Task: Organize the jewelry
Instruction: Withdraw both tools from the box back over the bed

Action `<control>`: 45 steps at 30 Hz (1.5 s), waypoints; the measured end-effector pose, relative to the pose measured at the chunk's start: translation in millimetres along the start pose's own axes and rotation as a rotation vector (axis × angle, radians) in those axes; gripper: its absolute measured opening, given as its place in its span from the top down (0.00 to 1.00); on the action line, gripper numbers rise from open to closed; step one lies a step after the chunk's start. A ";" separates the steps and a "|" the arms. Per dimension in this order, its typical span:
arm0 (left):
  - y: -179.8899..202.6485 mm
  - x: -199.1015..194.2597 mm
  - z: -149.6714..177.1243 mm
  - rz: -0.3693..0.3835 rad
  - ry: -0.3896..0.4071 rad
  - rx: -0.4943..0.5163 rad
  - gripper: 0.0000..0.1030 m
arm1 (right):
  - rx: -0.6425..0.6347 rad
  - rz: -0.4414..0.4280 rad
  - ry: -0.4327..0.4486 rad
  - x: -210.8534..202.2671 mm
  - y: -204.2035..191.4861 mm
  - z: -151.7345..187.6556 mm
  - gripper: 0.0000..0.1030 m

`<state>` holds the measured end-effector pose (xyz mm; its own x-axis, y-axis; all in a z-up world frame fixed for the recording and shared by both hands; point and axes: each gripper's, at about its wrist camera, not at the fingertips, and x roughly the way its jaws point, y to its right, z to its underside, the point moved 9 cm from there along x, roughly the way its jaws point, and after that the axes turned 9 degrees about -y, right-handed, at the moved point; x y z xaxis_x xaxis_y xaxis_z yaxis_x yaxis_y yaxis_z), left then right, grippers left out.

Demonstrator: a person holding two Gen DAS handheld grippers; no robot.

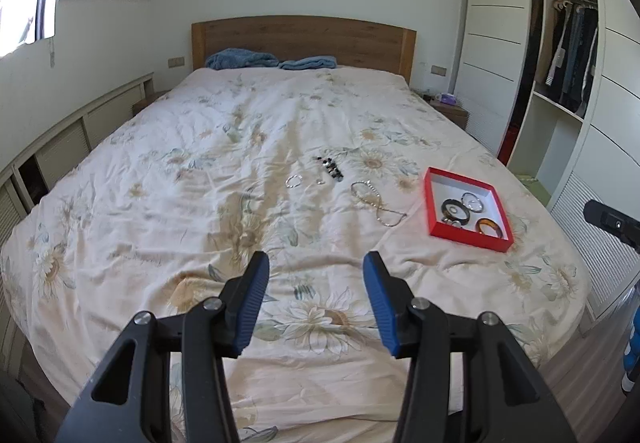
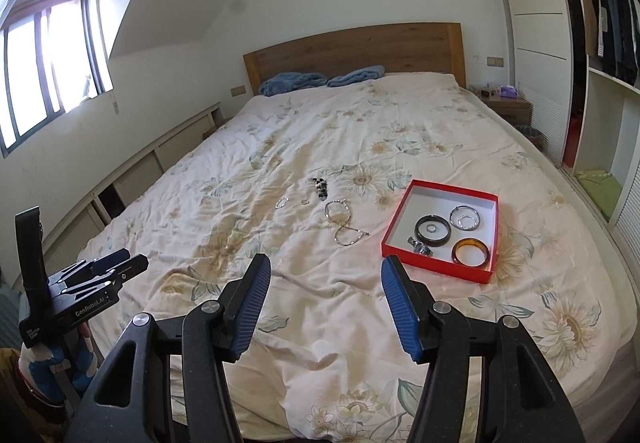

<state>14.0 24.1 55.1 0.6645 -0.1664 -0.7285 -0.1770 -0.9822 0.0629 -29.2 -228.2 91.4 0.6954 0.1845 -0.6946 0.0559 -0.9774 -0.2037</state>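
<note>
A red box with a white inside lies on the bed's right part. It holds a black bangle, a silver bangle, an amber bangle and a small dark piece. Loose on the duvet lie a chain necklace, a dark bead bracelet, a silver bracelet and a small ring. My left gripper and right gripper are open and empty above the bed's near end, well short of the jewelry.
The bed has a floral duvet and a wooden headboard with blue towels. An open wardrobe stands on the right, low cabinets on the left. The left gripper also shows in the right wrist view, at the left.
</note>
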 end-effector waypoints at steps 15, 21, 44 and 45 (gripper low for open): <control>-34.8 30.4 4.2 -0.048 -0.058 -0.054 0.55 | -0.104 -0.049 -0.047 48.9 -23.2 -3.9 0.45; -30.1 55.0 3.7 -0.051 -0.105 -0.045 0.55 | -0.102 -0.053 -0.070 69.8 -13.9 -5.4 0.47; -60.2 207.5 -18.6 -0.056 -0.283 -0.071 0.55 | -0.097 -0.126 -0.242 233.7 -2.4 -59.9 0.59; -61.4 214.6 -22.9 -0.053 -0.286 -0.072 0.55 | -0.104 -0.132 -0.250 243.9 -5.0 -64.5 0.60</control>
<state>184.1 46.8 -89.5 0.4382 -0.0936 -0.8940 -0.0888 -0.9942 0.0605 186.3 -185.0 -32.5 0.4801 0.3178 -0.8176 0.2167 -0.9461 -0.2406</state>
